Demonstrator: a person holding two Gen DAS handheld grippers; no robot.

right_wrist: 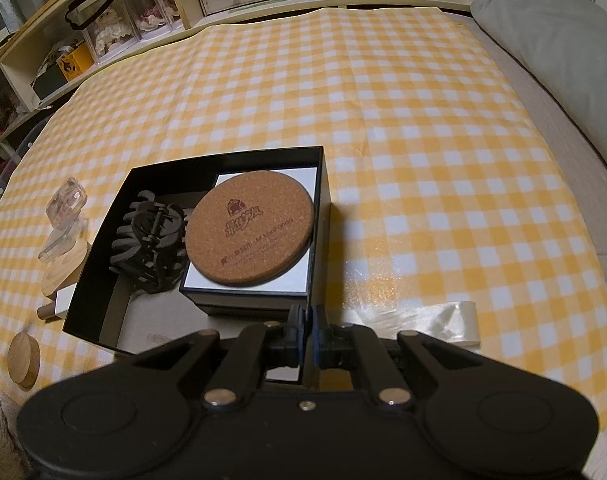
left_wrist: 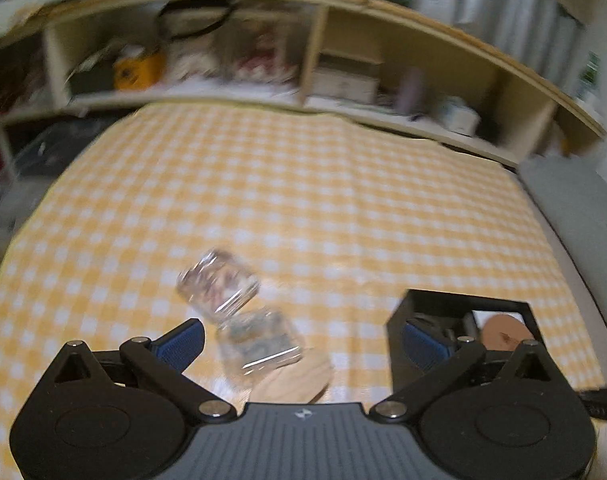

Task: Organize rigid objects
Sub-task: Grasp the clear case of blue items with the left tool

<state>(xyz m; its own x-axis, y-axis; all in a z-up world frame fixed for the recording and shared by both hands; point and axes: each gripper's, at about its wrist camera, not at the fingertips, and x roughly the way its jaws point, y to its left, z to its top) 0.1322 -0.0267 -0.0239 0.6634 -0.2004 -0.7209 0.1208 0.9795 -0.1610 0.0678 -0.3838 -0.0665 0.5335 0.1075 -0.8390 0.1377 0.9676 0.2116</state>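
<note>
Holding the near wall of the black box (right_wrist: 223,160) between closed pads, the right gripper (right_wrist: 308,326) pins the box against the yellow checked cloth (right_wrist: 423,140), which in all likelihood keeps it from sliding while items are loaded from the other side. Inside the box, a cork coaster (right_wrist: 249,227) lies flat on a smaller white-topped box (right_wrist: 307,184) on the right side, and a black hair claw (right_wrist: 151,236) sits in the left part, beside that inner box and touching the coaster's edge. The left gripper (left_wrist: 303,342) has its jaws spread fully apart with nothing between the pads; its view is blurred. Just ahead of it, outside the box on the left, two clear acrylic blocks (left_wrist: 239,308) stand tilted, one leaning above the other, on a round wooden base (left_wrist: 299,376); whether they are fixed to the base cannot be told. A small wooden disc (right_wrist: 23,360) lies on the cloth nearer the operator, well apart from the box, and a roll of clear tape (right_wrist: 461,322) rests on the cloth just right of the right gripper. Judged from this layout, two items are already stored, and the clear blocks, wooden base and disc remain to be placed. The open jaws suit a wide grasp on the blocks, which may slip because they are smooth.
</note>
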